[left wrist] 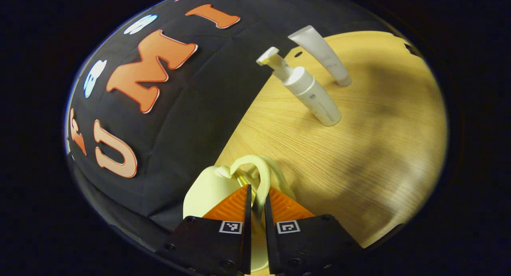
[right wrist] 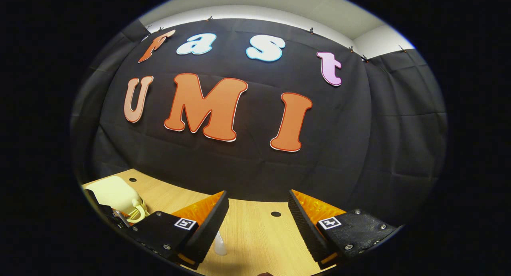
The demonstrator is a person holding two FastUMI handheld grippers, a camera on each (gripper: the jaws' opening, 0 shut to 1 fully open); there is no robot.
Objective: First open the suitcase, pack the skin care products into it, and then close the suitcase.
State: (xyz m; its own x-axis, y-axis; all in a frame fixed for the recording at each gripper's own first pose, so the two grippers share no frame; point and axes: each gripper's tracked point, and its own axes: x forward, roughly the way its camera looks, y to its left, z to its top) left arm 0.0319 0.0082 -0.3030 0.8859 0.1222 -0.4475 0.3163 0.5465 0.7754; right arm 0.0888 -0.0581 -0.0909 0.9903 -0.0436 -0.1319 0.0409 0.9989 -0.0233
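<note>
left hand-held gripper (left wrist: 257,206): at the bottom centre of the left gripper view i had it drawn narrow, both fingers pressing on the pale looped handle (left wrist: 255,176) of the suitcase (left wrist: 207,190).
suitcase: small, pale yellow-green, low in the left gripper view by the booth wall; in the right gripper view it sat at the lower left edge of the worktop (right wrist: 255,236).
why that hold: i judged the loop was the only part thin enough to pinch, so gripping it there let me steady or shift the case before opening it.
right hand-held gripper (right wrist: 257,220): fingers spread wide at the bottom of the right gripper view, holding nothing, pointed at the wall.
skin care products: a white pump bottle (left wrist: 307,93) and a white tube (left wrist: 321,54) stood on the worktop in the upper right of the left gripper view, just beside each other, well apart from the suitcase.
small pale thing (right wrist: 219,244): low between the right fingers; i could not tell what it was.
task stage: i judged it early, nothing packed yet; i could not tell whether the lid was open.
</note>
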